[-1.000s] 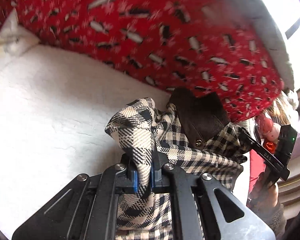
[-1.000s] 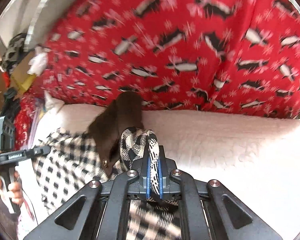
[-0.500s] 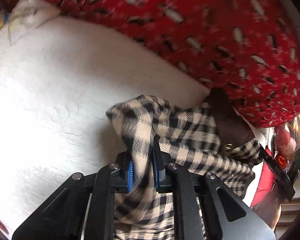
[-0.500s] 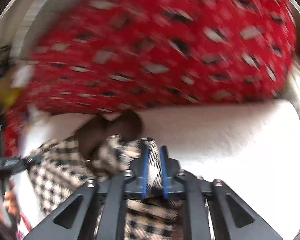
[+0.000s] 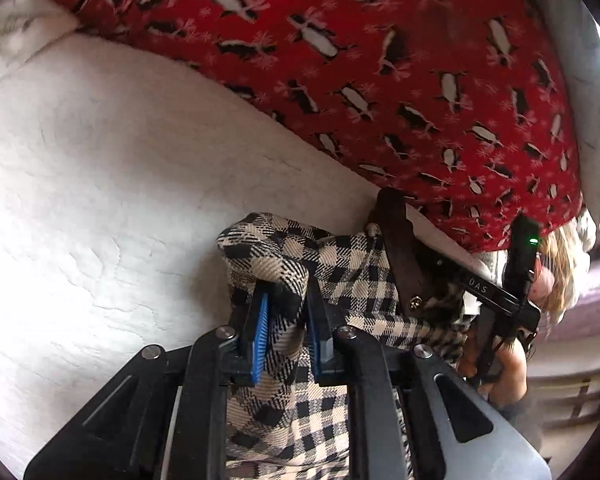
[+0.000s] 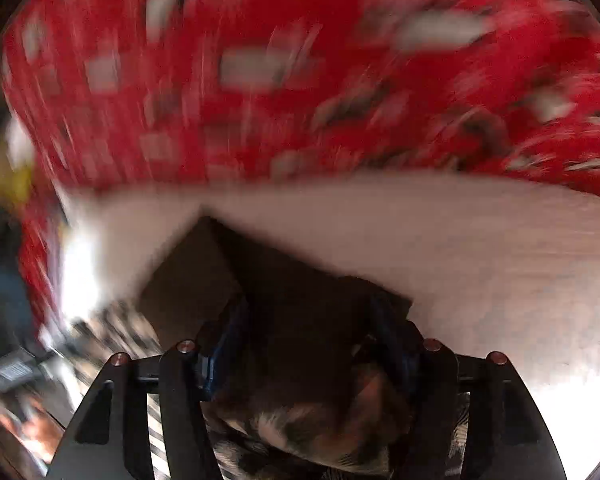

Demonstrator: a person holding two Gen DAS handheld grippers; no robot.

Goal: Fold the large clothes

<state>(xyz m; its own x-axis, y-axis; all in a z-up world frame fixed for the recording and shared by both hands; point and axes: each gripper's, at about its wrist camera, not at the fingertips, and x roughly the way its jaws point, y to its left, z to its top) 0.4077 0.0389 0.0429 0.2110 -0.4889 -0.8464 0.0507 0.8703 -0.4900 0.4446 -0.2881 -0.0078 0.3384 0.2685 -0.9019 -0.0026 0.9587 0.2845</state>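
Left wrist view
- Left gripper (image 5: 286, 332): its blue pads (image 5: 260, 332) pinch a bunched fold of the checked garment (image 5: 340, 280); the cloth fills the narrow gap between them.
- Checked garment: cream-and-black plaid with a dark brown collar (image 5: 400, 256) and a brass button (image 5: 415, 303); it lies on the white bed cover (image 5: 120, 200), running from the gripper toward the right.
- Red blanket (image 5: 380, 60): penguin and snowflake print, along the far edge of the bed cover; the collar tip reaches just up to it.
- Right gripper (image 5: 496, 292): seen from the side at the garment's right edge, a hand (image 5: 508, 368) around its handle; white letters "DAS" on its bar, a green light on the upright part.

Right wrist view (heavily blurred)
- Right gripper (image 6: 308, 344): jaws opening, well spread; the dark brown collar (image 6: 260, 280) lies between the pads, which do not press on it.
- Checked garment (image 6: 300, 440): plaid shows below the collar between the gripper's arms, on the white bed cover (image 6: 460, 260).
- Red blanket (image 6: 260, 60): fills the upper half.
- Writing: none readable in this view.
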